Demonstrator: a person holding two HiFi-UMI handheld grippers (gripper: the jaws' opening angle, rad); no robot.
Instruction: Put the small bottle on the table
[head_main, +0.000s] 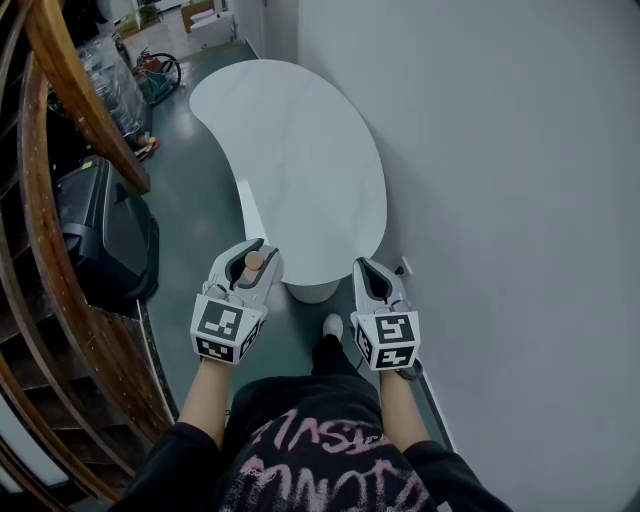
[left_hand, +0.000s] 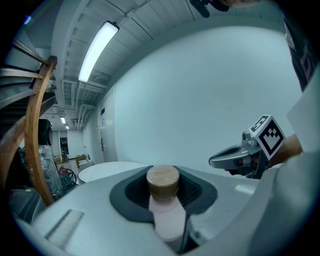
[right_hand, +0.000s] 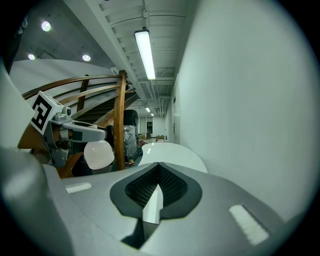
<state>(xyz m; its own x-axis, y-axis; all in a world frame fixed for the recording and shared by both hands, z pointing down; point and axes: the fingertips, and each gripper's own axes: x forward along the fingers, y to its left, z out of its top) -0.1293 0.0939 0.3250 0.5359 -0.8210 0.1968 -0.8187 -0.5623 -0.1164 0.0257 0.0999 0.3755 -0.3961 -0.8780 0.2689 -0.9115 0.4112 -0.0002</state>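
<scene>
Small bottle (left_hand: 167, 220) sat clenched between the jaws of the left gripper (head_main: 256, 254), gripped just below its brown cap (left_hand: 162, 180). Its long axis looked close to upright, with the cap on top. The white bench (head_main: 300, 140) lay at 12 o'clock from those jaws, stretching away along the wall (head_main: 520, 200), its near end just beside the jaw tips in the head view. Whether the bottle already hung over the top or stood short of the edge could not be told. The right gripper (head_main: 368, 272) was level with the left at 3 o'clock, its jaws pressed together on nothing. By my reading, the left gripper was the one placed to carry the bottle forward and set it down base first.
</scene>
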